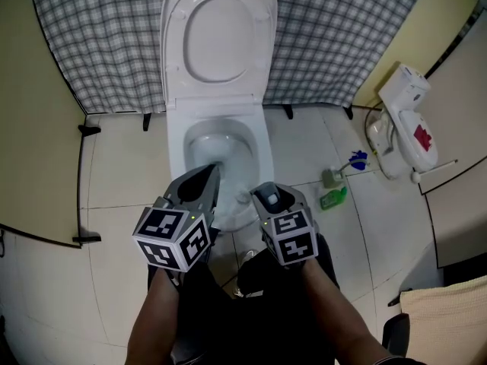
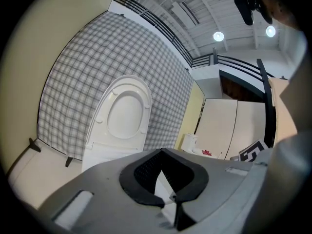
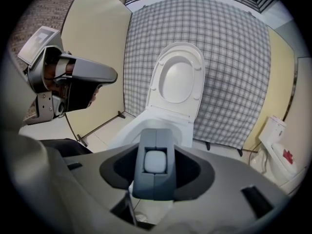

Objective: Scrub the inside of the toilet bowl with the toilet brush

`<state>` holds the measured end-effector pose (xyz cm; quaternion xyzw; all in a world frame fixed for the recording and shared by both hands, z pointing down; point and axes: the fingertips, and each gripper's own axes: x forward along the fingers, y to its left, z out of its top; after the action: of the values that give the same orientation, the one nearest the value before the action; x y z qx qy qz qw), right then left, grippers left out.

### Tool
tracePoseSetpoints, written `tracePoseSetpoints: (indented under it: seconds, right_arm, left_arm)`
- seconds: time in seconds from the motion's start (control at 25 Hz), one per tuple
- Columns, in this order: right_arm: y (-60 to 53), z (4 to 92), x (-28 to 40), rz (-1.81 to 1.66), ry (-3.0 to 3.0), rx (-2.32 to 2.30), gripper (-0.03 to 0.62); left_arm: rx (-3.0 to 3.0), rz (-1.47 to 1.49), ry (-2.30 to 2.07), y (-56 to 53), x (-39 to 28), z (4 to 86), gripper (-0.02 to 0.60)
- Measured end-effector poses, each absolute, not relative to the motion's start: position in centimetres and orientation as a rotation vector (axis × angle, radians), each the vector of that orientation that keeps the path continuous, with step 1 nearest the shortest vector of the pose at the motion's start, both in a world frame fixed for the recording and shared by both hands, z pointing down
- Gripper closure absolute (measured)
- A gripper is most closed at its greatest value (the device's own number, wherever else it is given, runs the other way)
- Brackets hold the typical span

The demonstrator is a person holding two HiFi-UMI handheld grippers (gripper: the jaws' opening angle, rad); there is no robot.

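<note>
Over the near rim of the toilet bowl (image 1: 176, 147), both claws are hovering side by side, each carried by one of the person's hands. The bowl is standing at the far edge of the floor (image 1: 122, 166), backing onto a plaid curtain (image 1: 335, 36), and its lid (image 1: 219, 33) is leaning upright against that curtain.

The right claw (image 3: 156, 145) is pointing down toward the bowl and is grasping the toilet brush handle (image 3: 156, 182), a grey block with a white inset. The block is sitting between the two dark pads and sticking out past the tips. A thin shaft (image 3: 129, 209) is running down beneath it, but the brush head is too unclear to make out. In the head view this claw (image 1: 270, 196) is hanging just over the front lip of the bowl, with its marker cube (image 1: 291, 236) riding behind it.

The left claw (image 2: 161, 151) is clenched on nothing. Its tips are meeting, and only the white toilet is showing through the hollow between its pads. It is aiming nearly level at the raised lid, and its marker cube (image 1: 173, 238) is sitting close to the person's wrist.

Toward the right edge of the floor, a green bottle (image 1: 333, 198) is lying near a small blue item (image 1: 358, 158). A white fixture (image 1: 407, 116) is standing beyond them.
</note>
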<state>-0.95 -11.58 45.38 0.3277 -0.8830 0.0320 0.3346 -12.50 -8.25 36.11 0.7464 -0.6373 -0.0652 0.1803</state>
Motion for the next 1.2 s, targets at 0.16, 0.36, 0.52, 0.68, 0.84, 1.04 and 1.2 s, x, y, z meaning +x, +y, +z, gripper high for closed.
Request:
tracePoseSetpoints:
  seconds: [0.16, 0.36, 0.52, 0.68, 0.84, 1.04, 1.2]
  right_arm:
    - [-13.1, 45.1, -1.8, 0.061, -2.336, 0.855, 0.387]
    - [-17.3, 45.2, -4.2, 0.027, -2.381, 0.866, 0.387]
    - [-20.8, 45.3, -7.0, 0.017, -2.422, 0.862, 0.387]
    - [-24.1, 45.8, -9.4, -0.028, -2.450, 0.856, 0.387]
    - [-25.9, 45.6, -11.6, -0.074, -2.489, 0.849, 0.385]
    - [-25.6, 46.5, -11.7, -0.091, -2.460, 0.819, 0.385]
    - [-23.9, 47.4, -10.9, -0.051, -2.441, 0.802, 0.385]
  left_arm:
    - [2.089, -0.160, -1.797, -8.4, -12.8, 37.4, 0.572]
    - [2.052, -0.143, -1.787, -9.9, -14.0, 39.7, 0.572]
    - [2.041, -0.141, -1.775, -11.8, -15.1, 41.2, 0.572]
    - [2.032, -0.113, -1.750, -13.4, -15.7, 43.1, 0.572]
    - [2.034, -0.102, -1.736, -14.5, -16.1, 43.8, 0.572]
    - [2.012, -0.112, -1.732, -14.2, -16.2, 44.6, 0.572]
    - [2.001, -0.118, -1.732, -13.6, -15.9, 44.6, 0.572]
